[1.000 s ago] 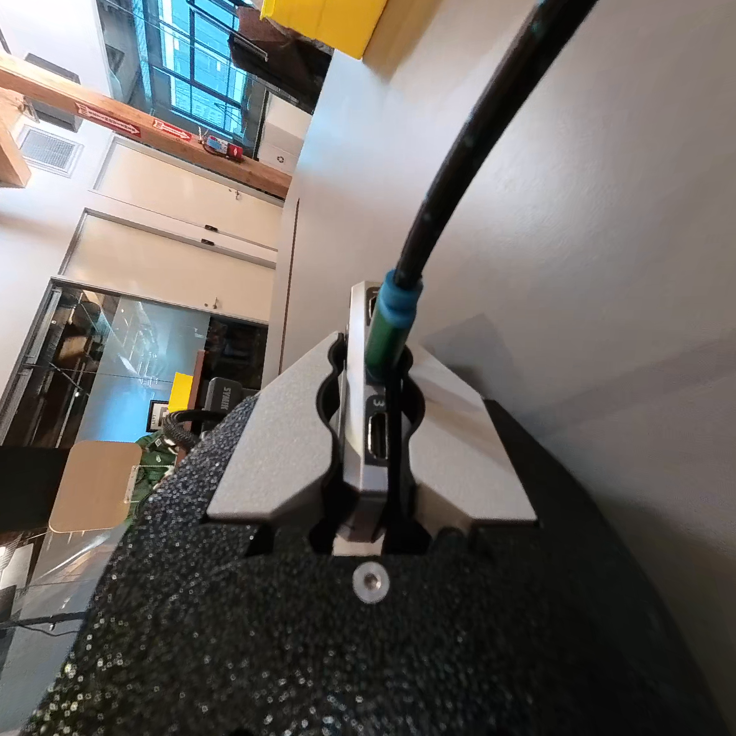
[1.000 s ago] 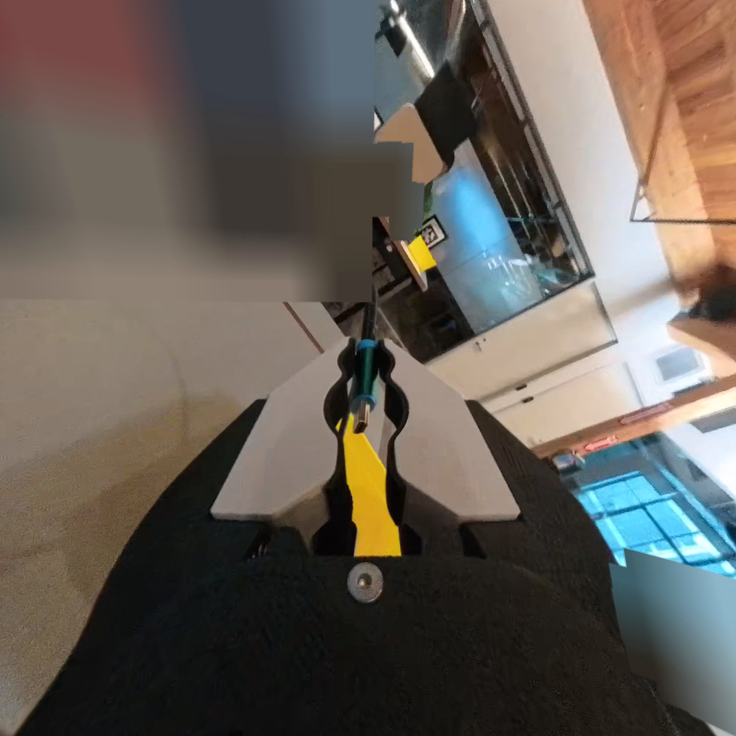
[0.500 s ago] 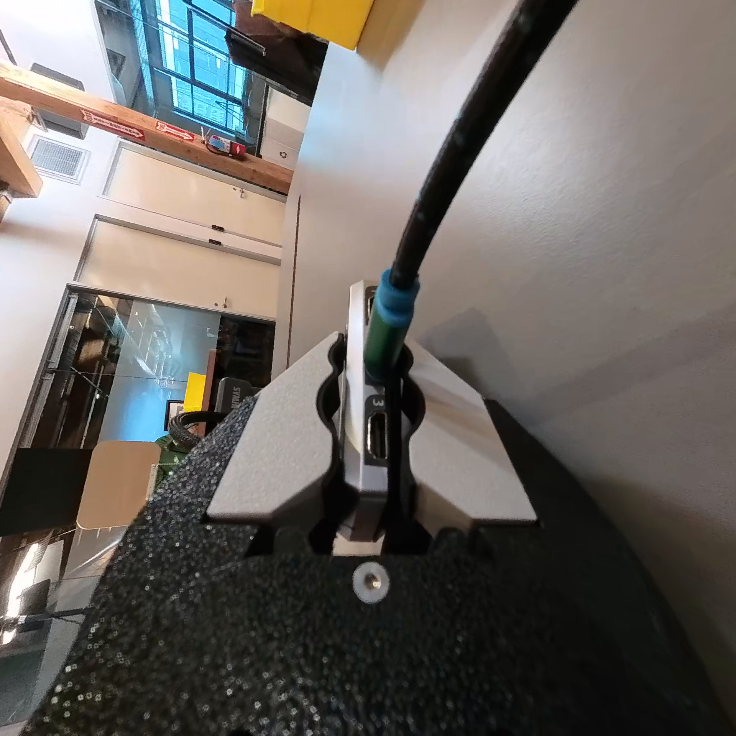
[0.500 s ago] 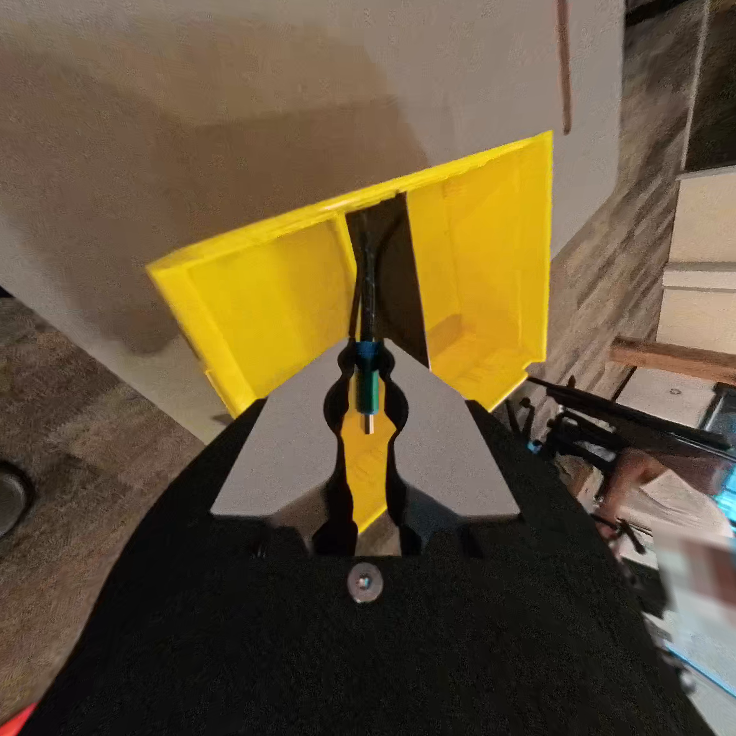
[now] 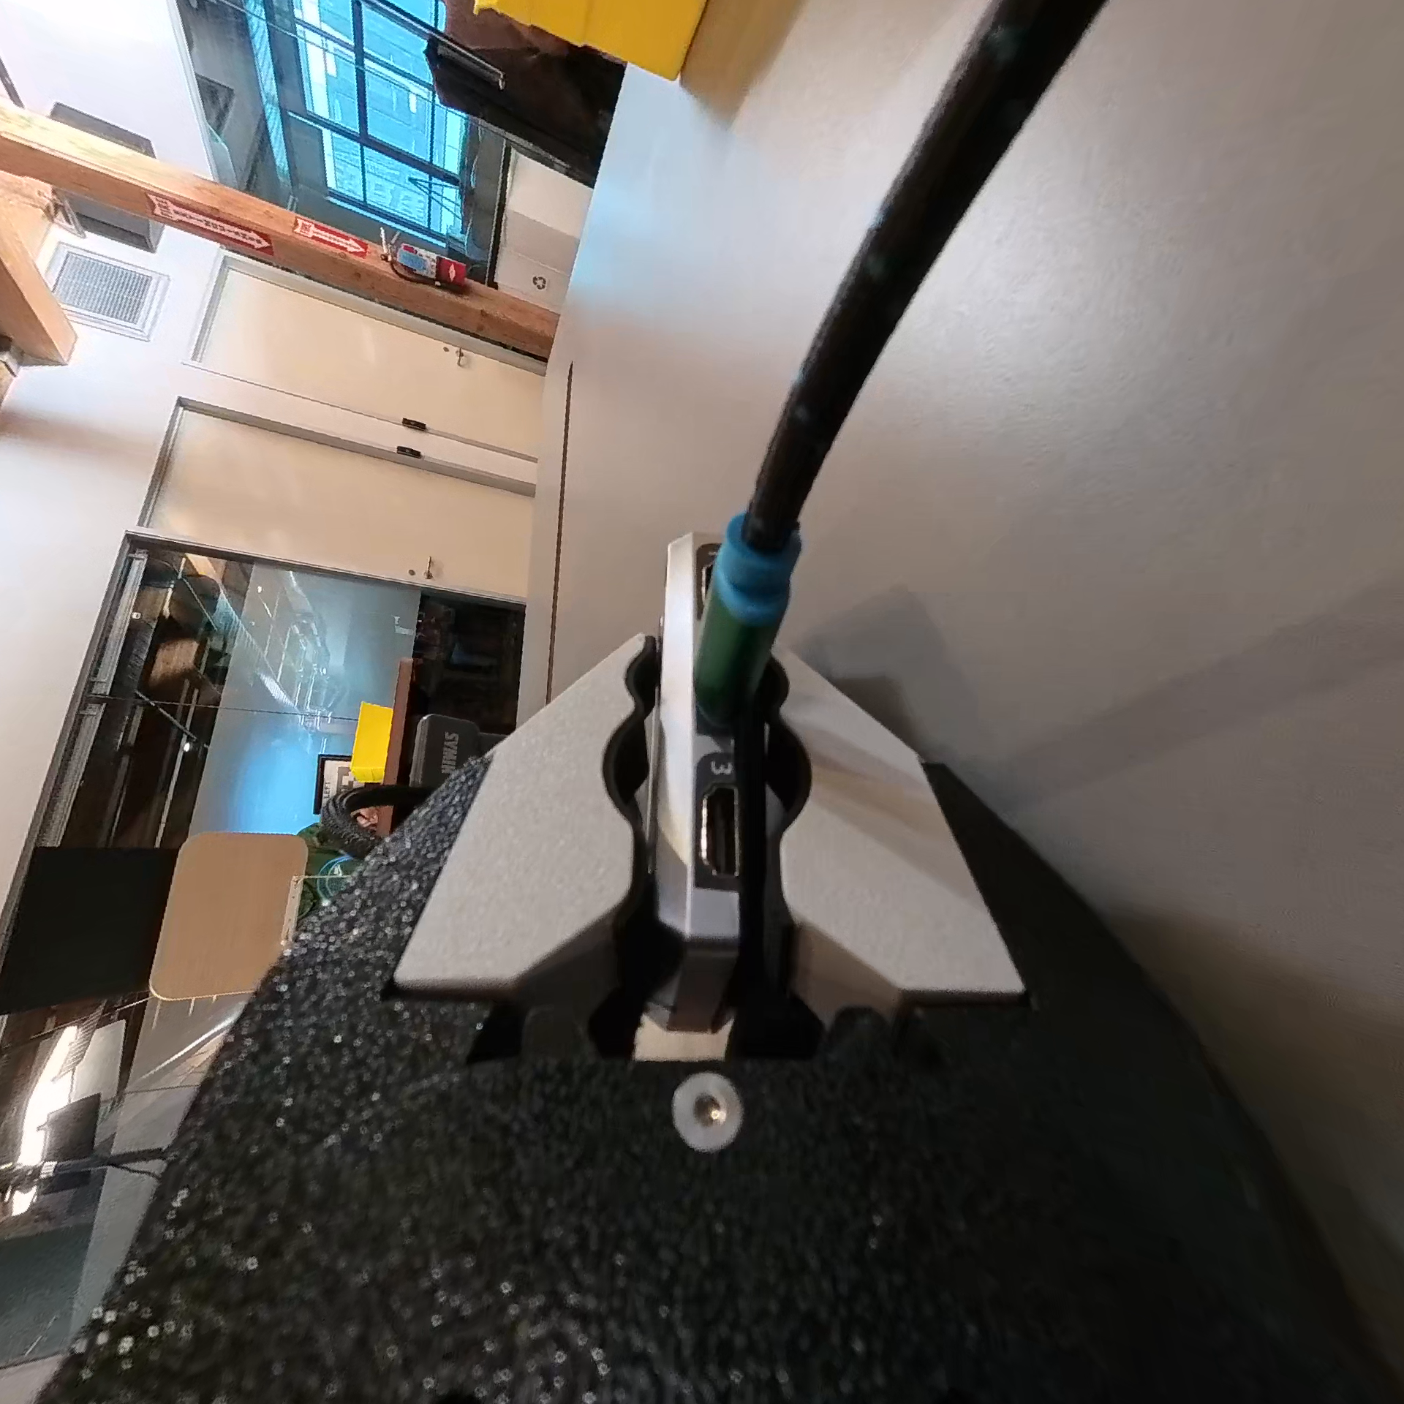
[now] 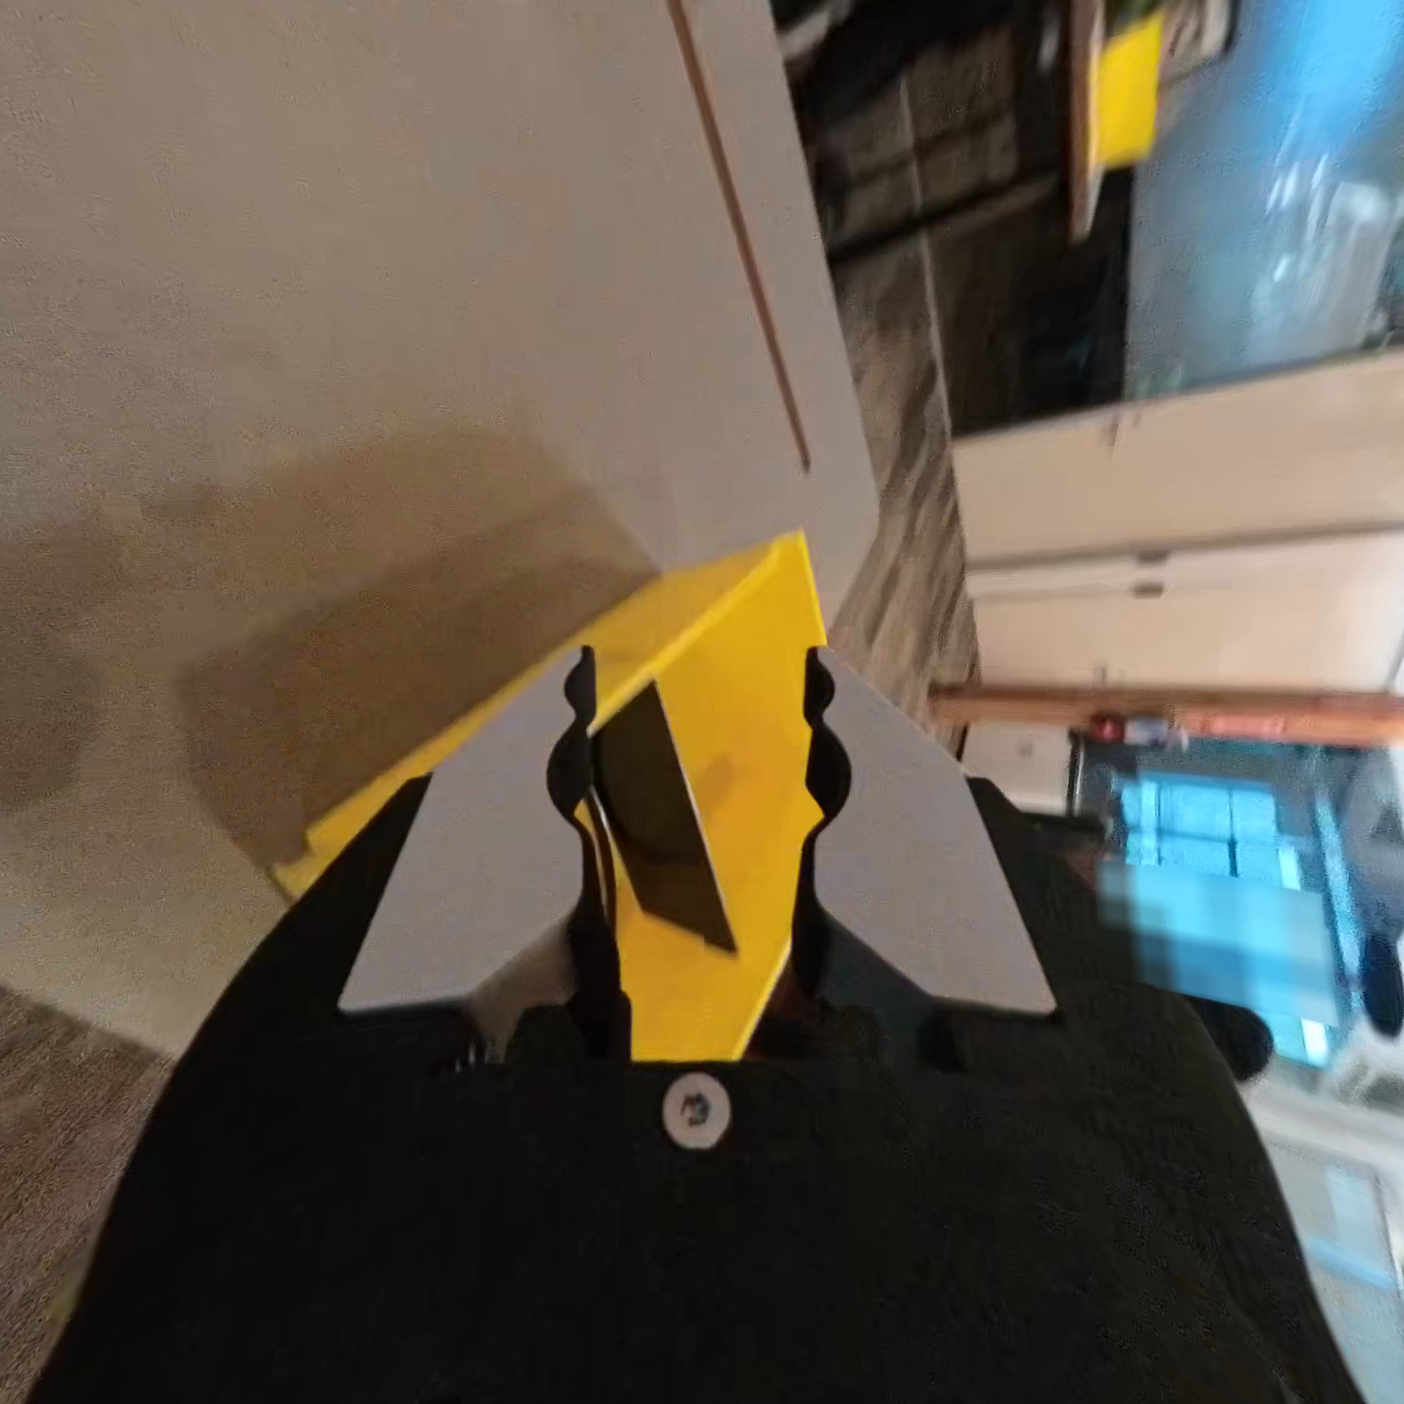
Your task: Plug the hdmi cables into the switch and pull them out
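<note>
1. The room: glass-fronted rooms, cream cabinets, a wooden beam [image 5: 251, 220] and big windows, all seen tilted
2. A pale grey tabletop [image 5: 1102, 471] carries a yellow bin [image 6: 722, 798] near its edge
3. The left gripper [image 5: 710, 760] is clamped on the silver switch [image 5: 680, 760], held above the table
4. One black hdmi cable [image 5: 858, 304] sits plugged in; the port below is empty
5. The right gripper [image 6: 699, 760] is spread, holding nothing, before the bin

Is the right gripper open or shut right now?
Open. The right gripper holds nothing; its fingers stand apart, with the yellow bin showing between.
</note>
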The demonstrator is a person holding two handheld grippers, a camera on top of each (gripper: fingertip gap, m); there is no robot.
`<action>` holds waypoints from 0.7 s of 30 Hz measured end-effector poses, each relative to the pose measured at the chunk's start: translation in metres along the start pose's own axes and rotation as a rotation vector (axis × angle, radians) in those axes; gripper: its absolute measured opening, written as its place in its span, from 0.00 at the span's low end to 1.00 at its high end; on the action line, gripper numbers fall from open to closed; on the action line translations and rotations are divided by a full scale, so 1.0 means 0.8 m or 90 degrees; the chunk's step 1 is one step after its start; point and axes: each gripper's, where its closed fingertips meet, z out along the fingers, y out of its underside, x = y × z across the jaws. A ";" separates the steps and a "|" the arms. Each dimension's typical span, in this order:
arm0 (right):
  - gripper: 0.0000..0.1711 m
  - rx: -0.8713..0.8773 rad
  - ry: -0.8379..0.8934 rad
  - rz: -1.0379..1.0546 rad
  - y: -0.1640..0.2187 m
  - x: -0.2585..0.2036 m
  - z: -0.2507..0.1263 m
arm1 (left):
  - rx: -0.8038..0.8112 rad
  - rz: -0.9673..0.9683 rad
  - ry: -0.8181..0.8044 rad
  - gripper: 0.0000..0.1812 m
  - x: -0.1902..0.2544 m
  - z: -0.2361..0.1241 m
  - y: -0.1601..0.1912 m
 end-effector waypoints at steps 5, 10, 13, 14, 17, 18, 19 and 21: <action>0.32 0.269 -0.026 -0.171 -0.184 -0.117 0.061 | 0.010 -0.015 0.007 0.13 0.000 -0.002 -0.001; 0.32 0.494 0.014 -0.282 -0.296 -0.212 0.109 | 0.024 -0.046 0.019 0.14 0.000 -0.005 -0.002; 0.29 0.543 0.023 -0.320 -0.330 -0.240 0.124 | 0.029 -0.054 0.025 0.14 0.000 -0.005 -0.003; 0.25 0.559 0.025 -0.323 -0.339 -0.245 0.125 | 0.030 -0.056 0.026 0.14 0.000 -0.005 -0.003; 0.19 0.584 0.043 -0.337 -0.349 -0.251 0.128 | 0.029 -0.061 0.026 0.13 -0.002 -0.006 0.001; 0.18 0.590 0.054 -0.331 -0.349 -0.251 0.127 | 0.032 -0.063 0.030 0.13 -0.001 -0.006 0.001; 0.12 0.591 0.061 -0.321 -0.348 -0.249 0.124 | 0.032 -0.042 0.033 0.13 0.002 -0.005 0.000; 0.05 0.601 0.053 -0.302 -0.346 -0.247 0.116 | 0.050 -0.025 0.034 0.13 0.005 -0.005 -0.007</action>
